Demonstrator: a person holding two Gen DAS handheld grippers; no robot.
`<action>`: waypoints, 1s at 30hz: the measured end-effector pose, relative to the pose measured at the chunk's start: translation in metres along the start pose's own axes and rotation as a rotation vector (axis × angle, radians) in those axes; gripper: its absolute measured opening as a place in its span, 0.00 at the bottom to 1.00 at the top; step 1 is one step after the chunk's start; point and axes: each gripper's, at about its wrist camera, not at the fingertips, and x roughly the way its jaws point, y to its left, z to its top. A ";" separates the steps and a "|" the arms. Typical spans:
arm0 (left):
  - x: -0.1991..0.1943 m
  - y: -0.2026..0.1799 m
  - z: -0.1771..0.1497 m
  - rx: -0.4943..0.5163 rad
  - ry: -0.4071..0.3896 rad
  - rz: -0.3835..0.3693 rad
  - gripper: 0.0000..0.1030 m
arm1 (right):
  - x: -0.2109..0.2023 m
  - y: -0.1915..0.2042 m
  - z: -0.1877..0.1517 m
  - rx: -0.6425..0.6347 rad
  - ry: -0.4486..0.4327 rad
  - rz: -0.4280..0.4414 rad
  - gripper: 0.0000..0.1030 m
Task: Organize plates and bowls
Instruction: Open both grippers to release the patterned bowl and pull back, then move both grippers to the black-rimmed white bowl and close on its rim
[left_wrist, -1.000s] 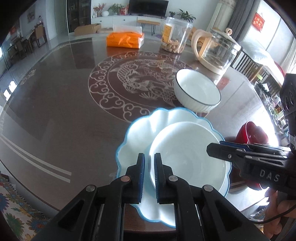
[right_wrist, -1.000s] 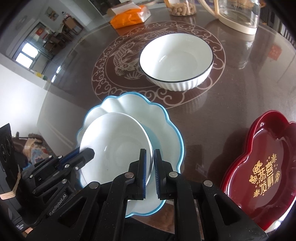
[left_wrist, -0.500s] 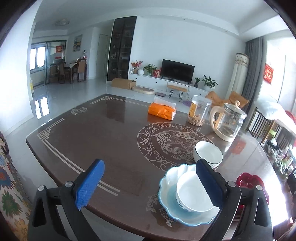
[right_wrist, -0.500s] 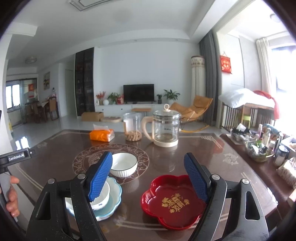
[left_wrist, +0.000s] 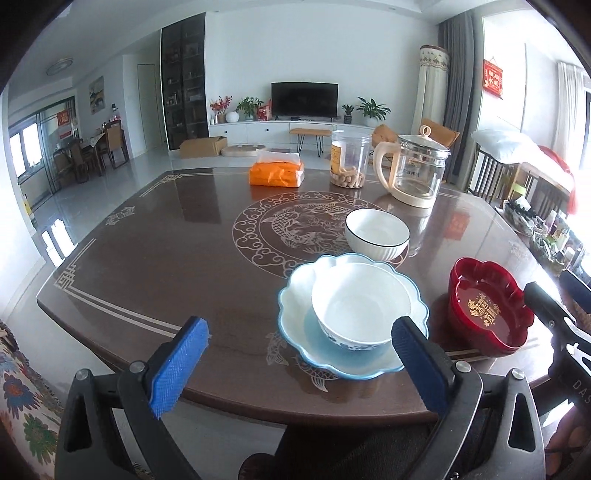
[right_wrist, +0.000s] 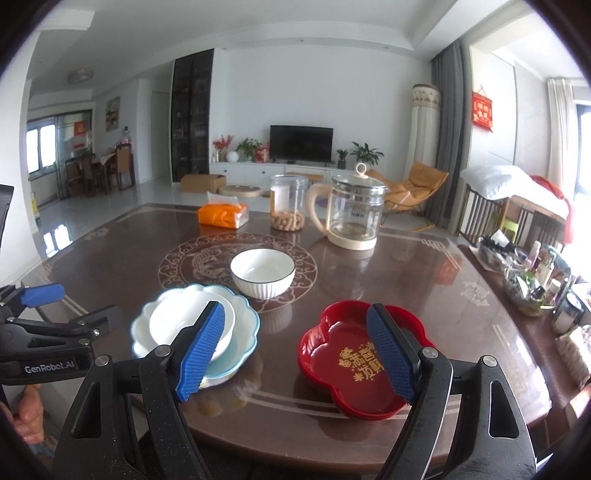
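Observation:
A white bowl (left_wrist: 360, 308) sits in a light blue scalloped plate (left_wrist: 317, 350) near the table's front edge; both also show in the right wrist view, bowl (right_wrist: 177, 325) and plate (right_wrist: 243, 332). A second white bowl with a dark rim (left_wrist: 376, 233) (right_wrist: 263, 272) stands behind them. A red flower-shaped dish (left_wrist: 487, 314) (right_wrist: 351, 354) lies to the right. My left gripper (left_wrist: 299, 365) is open and empty, held back from the table edge. My right gripper (right_wrist: 295, 350) is open and empty, above the table's front edge.
At the back of the dark table (left_wrist: 166, 258) stand an orange tissue pack (left_wrist: 276, 173), a clear jar of snacks (left_wrist: 349, 162) and a glass kettle (left_wrist: 415, 170). A cluttered side table (right_wrist: 532, 273) is at the right.
Both grippers were shut low over the bowl and plate one second ago. They have opened wide and pulled back and up, leaving the bowl resting in the blue plate.

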 end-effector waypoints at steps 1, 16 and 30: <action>-0.001 0.004 0.000 0.003 -0.008 0.015 0.96 | 0.002 -0.002 -0.001 0.009 0.014 0.003 0.80; 0.007 0.022 -0.033 0.001 0.114 0.048 0.96 | 0.002 -0.004 -0.004 0.060 0.081 0.007 0.80; 0.066 0.036 0.064 -0.029 0.216 -0.152 0.96 | 0.047 -0.024 0.033 0.059 0.148 0.104 0.80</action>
